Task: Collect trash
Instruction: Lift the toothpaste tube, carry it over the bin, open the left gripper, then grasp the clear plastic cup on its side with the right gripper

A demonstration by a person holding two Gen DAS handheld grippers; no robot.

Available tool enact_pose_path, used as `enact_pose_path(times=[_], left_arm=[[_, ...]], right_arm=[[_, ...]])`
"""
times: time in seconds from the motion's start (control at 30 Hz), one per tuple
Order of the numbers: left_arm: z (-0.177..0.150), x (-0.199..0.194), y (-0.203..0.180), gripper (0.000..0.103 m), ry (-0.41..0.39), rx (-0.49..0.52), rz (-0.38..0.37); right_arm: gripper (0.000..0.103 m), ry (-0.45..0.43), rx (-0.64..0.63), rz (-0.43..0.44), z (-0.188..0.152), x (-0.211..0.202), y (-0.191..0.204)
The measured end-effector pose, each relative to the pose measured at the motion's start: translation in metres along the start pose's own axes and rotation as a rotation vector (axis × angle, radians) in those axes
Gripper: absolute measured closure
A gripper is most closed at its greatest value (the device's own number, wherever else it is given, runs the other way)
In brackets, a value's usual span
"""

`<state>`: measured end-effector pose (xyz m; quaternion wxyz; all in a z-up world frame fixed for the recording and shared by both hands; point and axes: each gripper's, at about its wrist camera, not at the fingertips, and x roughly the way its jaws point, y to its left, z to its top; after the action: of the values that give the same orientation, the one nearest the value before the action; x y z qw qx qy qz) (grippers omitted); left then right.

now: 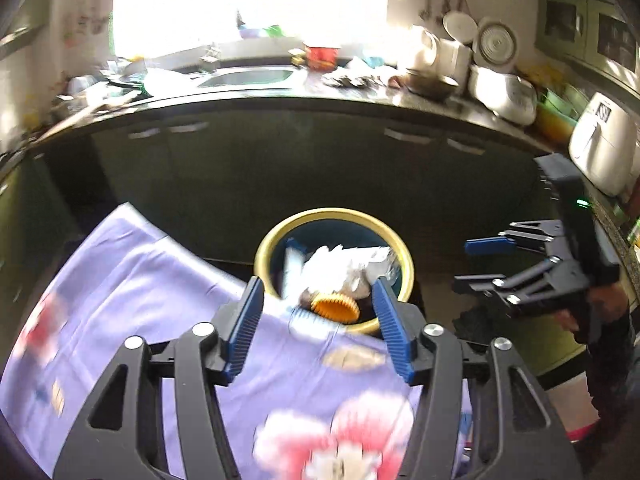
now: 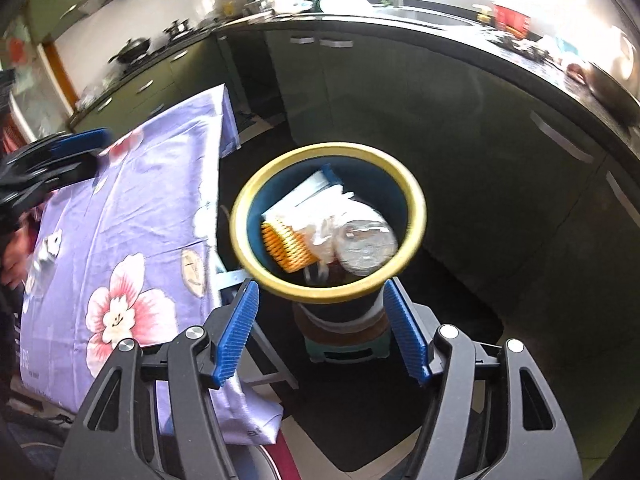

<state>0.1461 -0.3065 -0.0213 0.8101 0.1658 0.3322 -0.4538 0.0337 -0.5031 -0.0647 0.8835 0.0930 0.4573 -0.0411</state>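
A round bin with a yellow rim stands beside the table and holds an orange pleated paper cup, white crumpled wrappers and a clear plastic lid. My left gripper is open and empty over the table's edge, just short of the bin. My right gripper is open and empty above the bin's near rim; it also shows in the left wrist view. A small silvery scrap lies on the tablecloth at the left.
A table with a purple flowered cloth stands left of the bin. The bin rests on a small stool. Dark green cabinets carry a cluttered counter with a sink behind.
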Motion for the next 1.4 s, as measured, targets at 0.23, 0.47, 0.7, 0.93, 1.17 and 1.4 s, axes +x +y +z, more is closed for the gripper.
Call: enact_pose_path(times=[0.23,0.47,0.7,0.93,1.17,1.4], left_arm=[[-0.086,-0.112,0.013,0.035,-0.106,-0.11,0.184],[-0.182,-0.196,0.032,0.019,-0.096,-0.227,0.412],[-0.248,-0.25,0.049,0.014,-0.087,-0.356,0.535],[-0.276,-0.268,0.065,0.013,-0.109,-0.419,0.547],[-0.284,-0.271,0.072,0.013,-0.115,-0.426,0.529],[-0.288,-0.27,0.075,0.013,-0.111,-0.431,0.519]], right_arm=[[0.038,0.037,-0.206,0.067,0.015,0.018,0.083],[0.038,0.062,-0.465,0.224,0.035,0.037,0.212],[0.038,0.118,-0.676,0.397,0.038,0.054,0.346],[0.016,0.177,-0.799,0.59,0.027,0.056,0.431],[0.005,0.182,-0.877,0.612,0.02,0.072,0.473],[0.005,0.272,-0.868,0.563,0.016,0.111,0.492]])
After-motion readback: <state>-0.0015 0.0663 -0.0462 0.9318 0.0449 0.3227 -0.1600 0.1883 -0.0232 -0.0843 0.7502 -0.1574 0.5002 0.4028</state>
